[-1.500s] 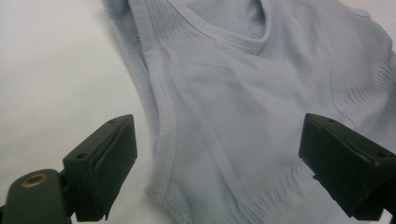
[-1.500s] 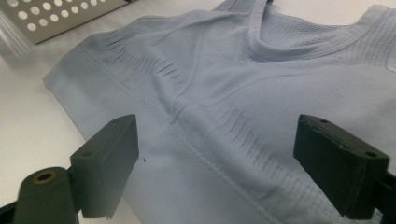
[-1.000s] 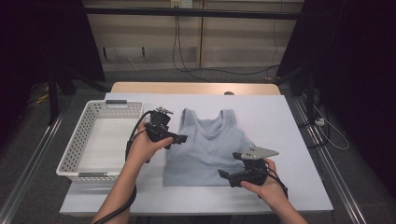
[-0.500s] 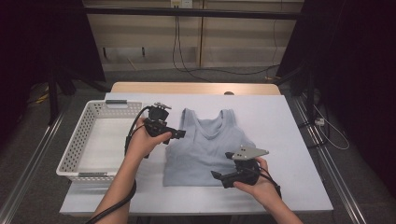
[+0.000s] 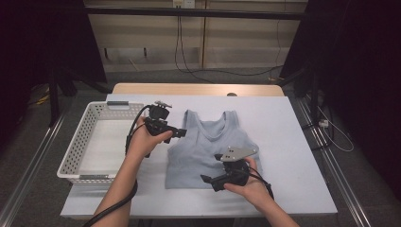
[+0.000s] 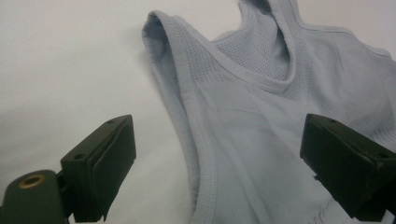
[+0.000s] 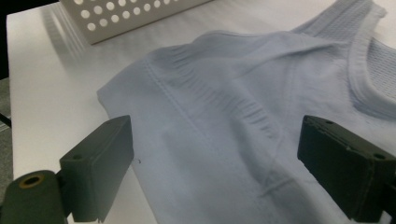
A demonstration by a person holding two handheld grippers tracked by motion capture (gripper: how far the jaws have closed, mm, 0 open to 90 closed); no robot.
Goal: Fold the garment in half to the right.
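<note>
1. Hovering above the near hem of the vest (image 5: 208, 153), the right gripper (image 5: 208, 179) was held with its jaws spread wide; nothing was gripped, as was seen in the right gripper view, where the pale blue fabric (image 7: 243, 126) lay below and between them.
2. The left gripper (image 5: 182, 133) was held beside the vest's left shoulder strap (image 6: 161, 42), jaws likewise wide apart and empty.
3. The vest was laid flat on the white table (image 5: 293, 142), neck toward the far edge.
4. A white perforated basket (image 5: 78, 146) was set just left of the vest, near the left hand (image 5: 144, 142).
</note>
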